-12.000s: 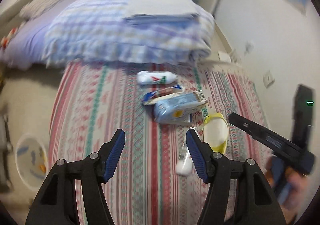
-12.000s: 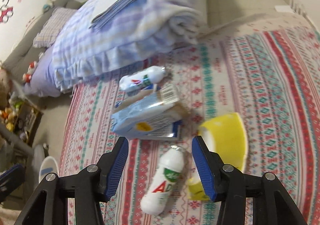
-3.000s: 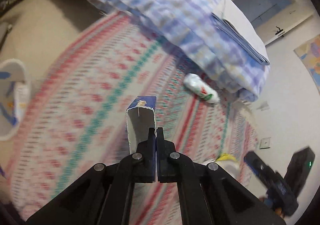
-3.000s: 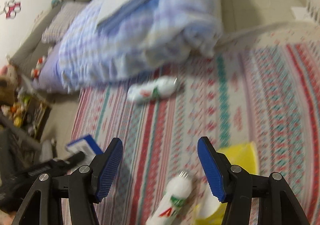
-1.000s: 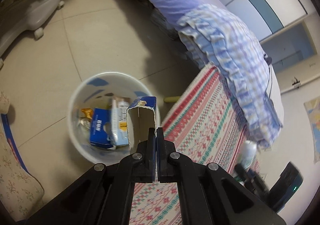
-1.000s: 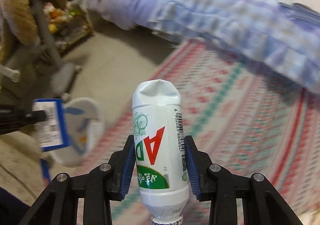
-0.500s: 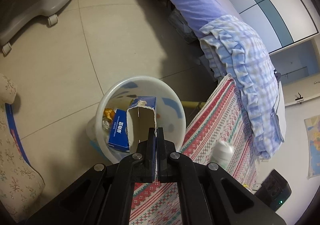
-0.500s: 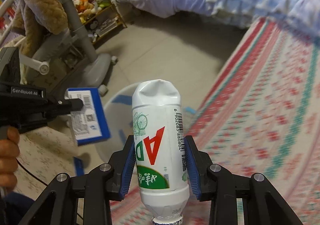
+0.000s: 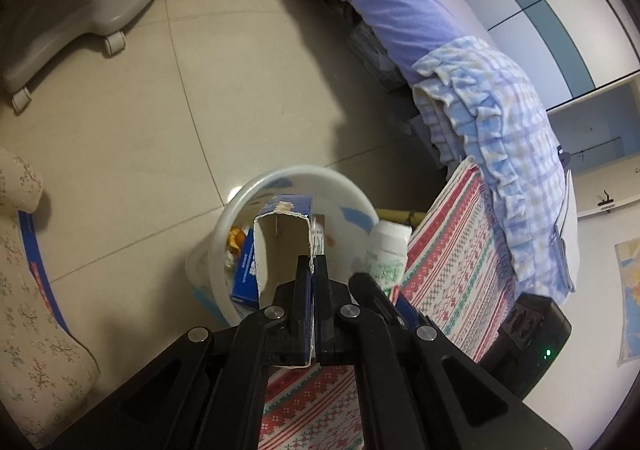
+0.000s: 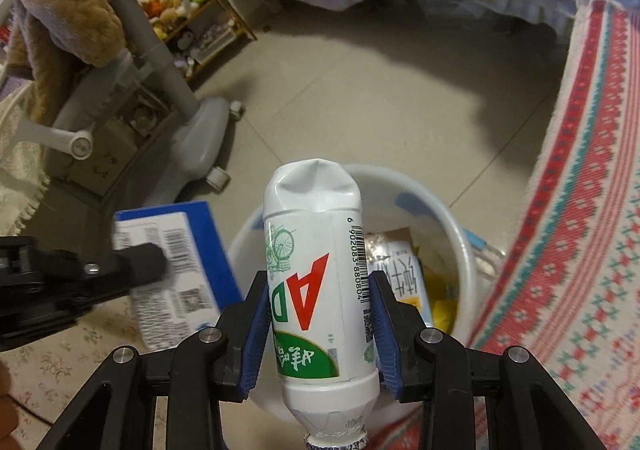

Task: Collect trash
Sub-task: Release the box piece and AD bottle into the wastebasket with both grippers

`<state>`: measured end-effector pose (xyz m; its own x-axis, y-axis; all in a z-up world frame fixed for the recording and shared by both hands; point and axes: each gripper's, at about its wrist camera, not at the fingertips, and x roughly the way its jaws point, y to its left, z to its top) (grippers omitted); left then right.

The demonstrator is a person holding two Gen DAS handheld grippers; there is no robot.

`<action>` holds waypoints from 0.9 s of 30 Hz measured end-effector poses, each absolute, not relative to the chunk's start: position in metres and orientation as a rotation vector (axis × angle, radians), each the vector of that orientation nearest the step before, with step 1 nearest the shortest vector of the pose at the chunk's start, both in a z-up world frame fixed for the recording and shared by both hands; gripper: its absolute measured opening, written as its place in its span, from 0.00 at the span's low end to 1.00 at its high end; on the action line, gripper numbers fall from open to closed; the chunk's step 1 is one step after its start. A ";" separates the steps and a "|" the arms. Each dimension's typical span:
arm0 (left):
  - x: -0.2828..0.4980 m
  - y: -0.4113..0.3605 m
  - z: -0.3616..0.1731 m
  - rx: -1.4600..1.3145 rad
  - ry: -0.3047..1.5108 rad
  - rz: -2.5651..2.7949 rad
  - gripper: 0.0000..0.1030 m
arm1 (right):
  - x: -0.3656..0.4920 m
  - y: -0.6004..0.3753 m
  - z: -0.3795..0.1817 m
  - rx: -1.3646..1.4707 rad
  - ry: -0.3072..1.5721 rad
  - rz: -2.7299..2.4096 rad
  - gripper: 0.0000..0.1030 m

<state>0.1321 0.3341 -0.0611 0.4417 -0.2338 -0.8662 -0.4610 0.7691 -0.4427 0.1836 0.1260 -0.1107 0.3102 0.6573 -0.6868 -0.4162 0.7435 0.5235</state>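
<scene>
**Both grippers loaded over the bin**

Carton [image 9: 282, 246] was pinched by one wall in the fully closed left gripper [image 9: 312, 270], open end pointing away, hanging over the white bin [image 9: 240, 197]. Right gripper [image 10: 318, 314] clamped the white bottle [image 10: 316, 250] across its middle, long axis along the fingers, cap toward the camera, base over the bin rim [image 10: 448, 209]. Left load looked nearer the bin centre; probably drops first.

Home bedroom, bed [image 9: 384, 9] with checked quilt [image 9: 508, 121], patterned rug [image 10: 580, 209], soft toys [image 10: 160, 5] on a shelf, tiled floor [image 9: 248, 89]
</scene>
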 end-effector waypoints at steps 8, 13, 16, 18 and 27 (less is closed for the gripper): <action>0.134 0.339 -0.062 -0.711 1.128 0.182 0.00 | 0.189 0.139 -0.123 0.278 1.061 0.740 0.42; 0.135 0.345 -0.065 -0.714 1.132 0.224 0.00 | 0.193 0.148 -0.129 0.291 1.089 0.737 0.43; 0.135 0.346 -0.065 -0.702 1.132 0.237 0.00 | 0.193 0.155 -0.130 0.295 1.103 0.752 0.53; 0.136 0.344 -0.067 -0.693 1.139 0.235 0.00 | 0.194 0.154 -0.129 0.296 1.097 0.749 0.54; 0.143 0.333 -0.073 -0.700 1.172 0.201 0.02 | 0.192 0.127 -0.129 0.322 1.084 0.704 0.54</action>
<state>0.1432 0.3334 -0.0728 0.3980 -0.2063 -0.8939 -0.4918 0.7745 -0.3978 0.1916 0.1274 -0.1290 0.2814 0.6637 -0.6931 -0.3632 0.7422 0.5633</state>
